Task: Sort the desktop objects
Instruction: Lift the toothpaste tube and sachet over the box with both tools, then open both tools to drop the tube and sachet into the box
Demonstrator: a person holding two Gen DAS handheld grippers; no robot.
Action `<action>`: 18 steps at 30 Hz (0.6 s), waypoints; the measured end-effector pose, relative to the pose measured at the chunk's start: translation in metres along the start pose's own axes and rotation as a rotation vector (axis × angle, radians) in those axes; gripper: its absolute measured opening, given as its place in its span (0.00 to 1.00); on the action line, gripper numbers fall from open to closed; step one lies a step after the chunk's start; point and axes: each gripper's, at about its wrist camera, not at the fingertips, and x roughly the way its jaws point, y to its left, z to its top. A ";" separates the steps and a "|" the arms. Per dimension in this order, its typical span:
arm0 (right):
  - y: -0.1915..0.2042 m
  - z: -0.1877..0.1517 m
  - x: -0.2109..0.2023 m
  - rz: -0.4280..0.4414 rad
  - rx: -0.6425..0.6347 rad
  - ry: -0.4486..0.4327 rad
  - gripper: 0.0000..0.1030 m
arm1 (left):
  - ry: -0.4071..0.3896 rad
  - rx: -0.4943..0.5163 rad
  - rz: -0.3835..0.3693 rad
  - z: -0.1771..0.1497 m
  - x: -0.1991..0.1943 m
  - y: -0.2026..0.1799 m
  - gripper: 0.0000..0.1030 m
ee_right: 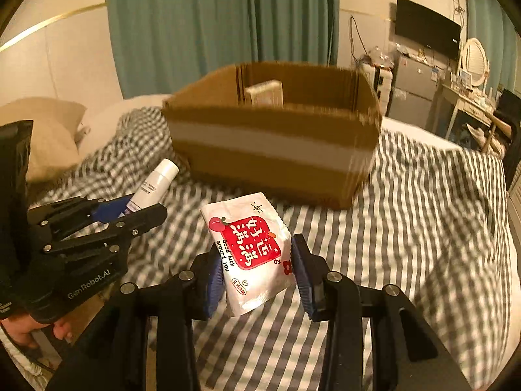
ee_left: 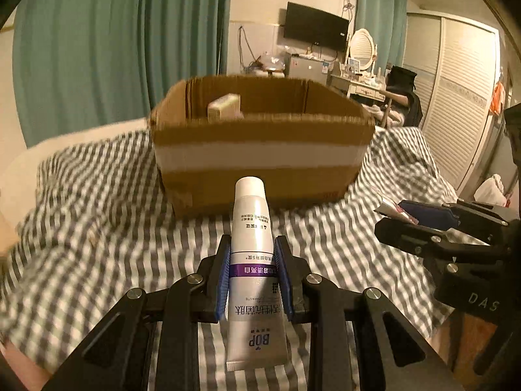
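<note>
Checked grey-and-white bedcover [ee_left: 97, 215] carries a cardboard box [ee_left: 260, 150]. Left gripper [ee_left: 250, 260] clamps a white toothpaste tube [ee_left: 252, 228]; right gripper [ee_right: 257, 260] clamps a tissue packet [ee_right: 250, 251].

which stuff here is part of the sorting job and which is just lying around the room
Part of the job:
- toothpaste tube, clamped in the left gripper
- tissue pack, held in the right gripper
- cardboard box, small pale box inside

Just lying about:
- checked bedspread
- pillow
- wall TV
- round mirror
</note>
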 end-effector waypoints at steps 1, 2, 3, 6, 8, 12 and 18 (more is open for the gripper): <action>-0.002 0.008 -0.001 0.005 -0.001 -0.011 0.37 | -0.008 -0.007 -0.006 0.009 -0.001 0.002 0.25; -0.004 0.018 -0.002 0.010 0.000 -0.029 0.37 | -0.019 -0.017 -0.019 0.019 -0.001 0.004 0.26; -0.007 0.026 -0.003 0.016 0.004 -0.043 0.37 | -0.031 -0.024 -0.025 0.028 -0.001 0.006 0.26; -0.016 0.054 -0.002 0.041 0.023 -0.080 0.37 | -0.063 -0.027 -0.034 0.066 0.003 0.012 0.26; -0.025 0.074 0.000 0.049 0.034 -0.106 0.37 | -0.083 -0.031 -0.040 0.088 0.007 0.016 0.26; -0.042 0.112 0.022 0.061 0.044 -0.127 0.37 | -0.089 -0.015 -0.041 0.128 0.030 0.024 0.26; -0.062 0.134 0.068 0.043 0.057 -0.131 0.37 | -0.082 -0.005 -0.024 0.150 0.077 0.034 0.26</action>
